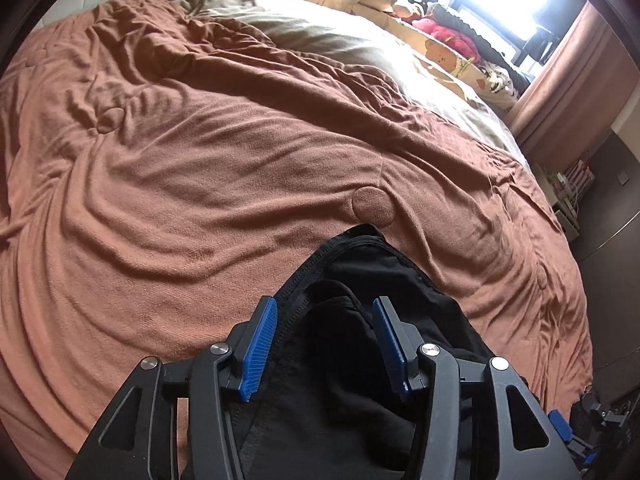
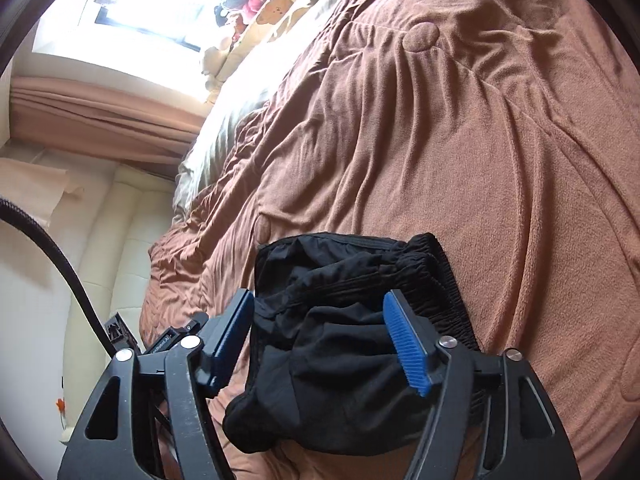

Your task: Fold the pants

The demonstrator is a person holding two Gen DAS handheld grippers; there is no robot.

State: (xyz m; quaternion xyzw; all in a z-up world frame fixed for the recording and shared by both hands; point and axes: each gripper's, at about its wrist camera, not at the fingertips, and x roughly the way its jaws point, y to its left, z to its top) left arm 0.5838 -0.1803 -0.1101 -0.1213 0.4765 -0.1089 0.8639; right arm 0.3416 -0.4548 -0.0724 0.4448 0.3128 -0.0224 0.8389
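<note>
Black pants [image 1: 360, 280] lie bunched in a compact pile on the brown blanket [image 1: 200, 180] near the bed's front edge. In the right wrist view the pants [image 2: 344, 320] show their elastic waistband [image 2: 436, 280] on the right side. My left gripper [image 1: 324, 344] is open just above the pile, its blue pads either side of the cloth, holding nothing. My right gripper [image 2: 324, 344] is open above the pile too, its jaws spread wide over the black cloth.
The brown blanket [image 2: 440, 140] covers most of the bed. A beige sheet [image 1: 340, 40] and stuffed toys [image 1: 436, 28] lie by the bright window. A cream padded headboard [image 2: 104, 248] and a black cable [image 2: 68, 264] show left. Shelves [image 1: 568, 196] stand past the bed's right edge.
</note>
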